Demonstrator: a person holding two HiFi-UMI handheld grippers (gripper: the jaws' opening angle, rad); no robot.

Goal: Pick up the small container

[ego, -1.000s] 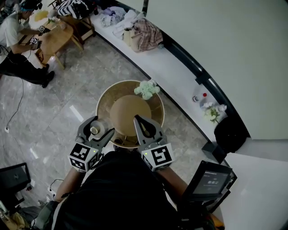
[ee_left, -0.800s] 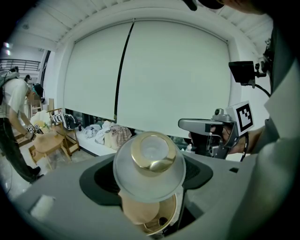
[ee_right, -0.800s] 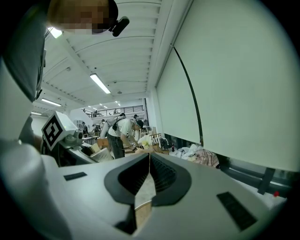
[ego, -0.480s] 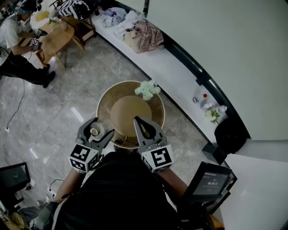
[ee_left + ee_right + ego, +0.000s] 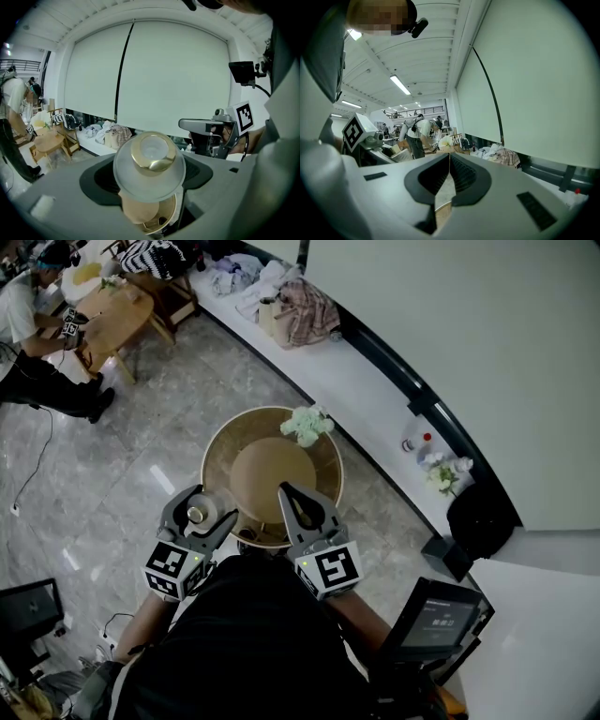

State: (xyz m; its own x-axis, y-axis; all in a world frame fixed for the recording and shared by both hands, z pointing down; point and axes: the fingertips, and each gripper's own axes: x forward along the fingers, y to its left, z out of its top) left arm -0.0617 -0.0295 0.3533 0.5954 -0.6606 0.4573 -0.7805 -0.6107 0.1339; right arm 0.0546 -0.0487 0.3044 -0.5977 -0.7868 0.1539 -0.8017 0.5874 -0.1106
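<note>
Container [image 5: 149, 161] is clamped between the left gripper's [image 5: 201, 509] jaws, just beside the table [image 5: 217, 457] rim. Clear body, gold cap: judged light, rigid, slick (probably breakable). A hold across the body suits. Right gripper [image 5: 449, 159] closed, empty.

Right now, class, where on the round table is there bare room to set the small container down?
Bare: the table's left band, between rim and central tan disc. Crowded: far right rim, with white flowers; near edge, by the left tongs and right tongs.
</note>
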